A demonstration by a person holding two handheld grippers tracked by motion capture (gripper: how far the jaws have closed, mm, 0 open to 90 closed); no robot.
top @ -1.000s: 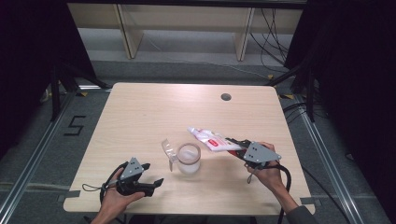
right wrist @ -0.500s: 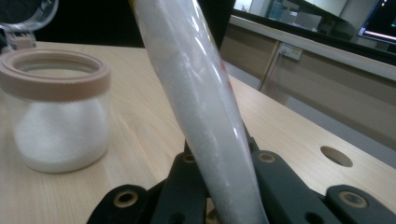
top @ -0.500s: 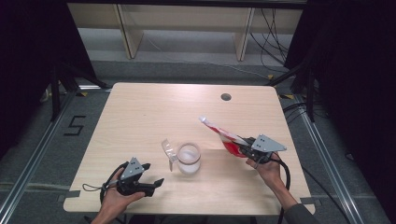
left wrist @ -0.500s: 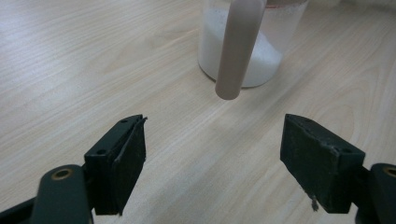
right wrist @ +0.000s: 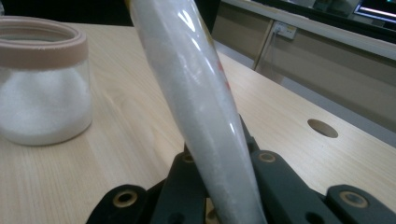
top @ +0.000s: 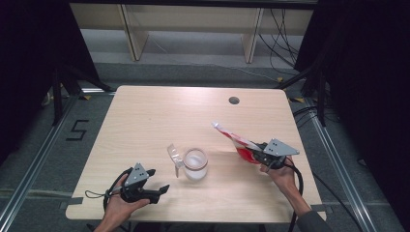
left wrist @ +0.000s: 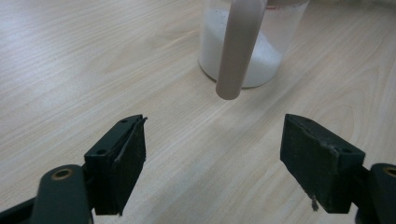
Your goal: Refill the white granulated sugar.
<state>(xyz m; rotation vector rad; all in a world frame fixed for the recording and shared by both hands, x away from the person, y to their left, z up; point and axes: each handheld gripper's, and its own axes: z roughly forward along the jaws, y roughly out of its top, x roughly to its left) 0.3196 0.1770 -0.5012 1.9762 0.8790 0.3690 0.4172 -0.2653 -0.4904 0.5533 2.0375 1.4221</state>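
Observation:
A clear jar (top: 195,164) with a tan rim and white powder inside stands at the table's front middle. Its clear lid flap (top: 174,155) hangs at its left side. My right gripper (top: 253,151) is to the right of the jar, shut on the lower end of a red and white bag (top: 231,137) that slants up and to the left, off the table. In the right gripper view the bag (right wrist: 196,102) rises between the jaws, with the jar (right wrist: 42,79) at the left. My left gripper (top: 158,180) rests open at the front left. In its view the jar (left wrist: 252,42) and a tan strap (left wrist: 237,46) lie ahead of the gripper (left wrist: 215,154).
The light wooden table (top: 145,121) has a round cable hole (top: 234,100) near its far right edge. Shelving and loose cables lie on the floor beyond the table, and dark curtains stand at both sides.
My right gripper has raised the bag from lying near the jar to a steep slant and drawn it to the right, away from the jar. The left gripper has stayed put.

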